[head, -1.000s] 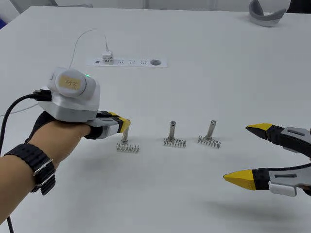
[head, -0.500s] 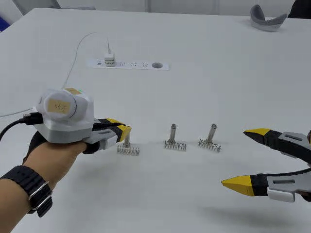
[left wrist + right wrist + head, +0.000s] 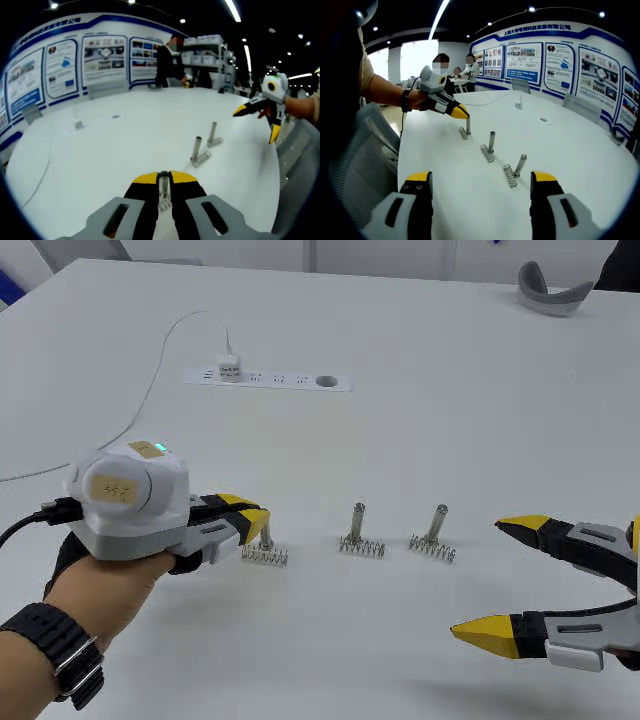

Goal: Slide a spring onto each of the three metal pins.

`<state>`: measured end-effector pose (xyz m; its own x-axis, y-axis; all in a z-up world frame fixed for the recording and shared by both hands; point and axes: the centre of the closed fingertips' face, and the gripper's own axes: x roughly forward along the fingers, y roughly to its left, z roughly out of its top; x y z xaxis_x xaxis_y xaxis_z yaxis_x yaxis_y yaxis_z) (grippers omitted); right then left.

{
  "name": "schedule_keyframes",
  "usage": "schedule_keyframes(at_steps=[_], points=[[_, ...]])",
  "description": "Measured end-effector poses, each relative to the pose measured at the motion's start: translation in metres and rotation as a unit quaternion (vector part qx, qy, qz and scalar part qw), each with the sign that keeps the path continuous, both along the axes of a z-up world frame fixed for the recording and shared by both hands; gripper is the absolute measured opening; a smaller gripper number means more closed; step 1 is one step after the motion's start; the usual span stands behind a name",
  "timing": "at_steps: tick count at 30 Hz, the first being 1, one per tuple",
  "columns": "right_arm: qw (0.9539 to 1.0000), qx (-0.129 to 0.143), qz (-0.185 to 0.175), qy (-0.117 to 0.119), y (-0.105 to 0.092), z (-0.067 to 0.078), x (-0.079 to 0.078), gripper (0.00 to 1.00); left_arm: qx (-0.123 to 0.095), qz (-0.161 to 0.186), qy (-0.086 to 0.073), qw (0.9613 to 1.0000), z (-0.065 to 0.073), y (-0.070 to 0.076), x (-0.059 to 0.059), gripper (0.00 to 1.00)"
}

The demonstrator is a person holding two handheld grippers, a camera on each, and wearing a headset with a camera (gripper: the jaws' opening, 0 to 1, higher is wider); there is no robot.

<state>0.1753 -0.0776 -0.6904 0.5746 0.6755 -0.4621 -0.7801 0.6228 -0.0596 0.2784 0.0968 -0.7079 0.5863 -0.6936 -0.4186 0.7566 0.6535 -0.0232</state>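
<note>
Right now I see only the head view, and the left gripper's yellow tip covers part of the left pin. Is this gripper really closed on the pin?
Observer: Yes. In the left gripper view the left pin stands upright between the tips of the left gripper, with a jaw close against each side of it.
Operator: Is anything beside the table that my view leaves out?
Observer: A grey mesh chair stands right at the edge of the table, as the right gripper view shows.
Operator: Are people near?
Observer: A person in dark clothes stands beyond the table, in the direction the left gripper looks.
</note>
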Motion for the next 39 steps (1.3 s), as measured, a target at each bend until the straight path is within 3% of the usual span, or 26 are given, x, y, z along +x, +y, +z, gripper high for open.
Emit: schedule_keyframes(at_steps=[3, 12, 17, 31, 39], points=[[1.0000, 0.000, 0.008, -0.001, 0.006, 0.002, -0.002, 0.81, 0.010, -0.007, -0.015, 0.9998, 0.001, -0.003, 0.001, 0.07], [0.9987, -0.019, 0.047, -0.006, 0.031, 0.008, -0.006, 0.78, 0.016, -0.009, -0.029, 0.9994, 0.001, 0.004, 0.004, 0.07], [0.9977, -0.021, 0.063, -0.015, 0.049, 0.013, -0.003, 0.72, 0.013, -0.013, -0.030, 0.9994, 0.001, 0.005, 0.004, 0.08], [0.9948, -0.039, 0.093, -0.009, 0.078, 0.005, 0.011, 0.61, 0.014, -0.011, -0.034, 0.9993, 0.003, 0.011, 0.002, 0.17], [0.9941, -0.050, 0.096, -0.003, 0.094, 0.000, 0.024, 0.51, -0.008, -0.009, -0.032, 0.9994, 0.012, 0.019, -0.002, 0.24]])
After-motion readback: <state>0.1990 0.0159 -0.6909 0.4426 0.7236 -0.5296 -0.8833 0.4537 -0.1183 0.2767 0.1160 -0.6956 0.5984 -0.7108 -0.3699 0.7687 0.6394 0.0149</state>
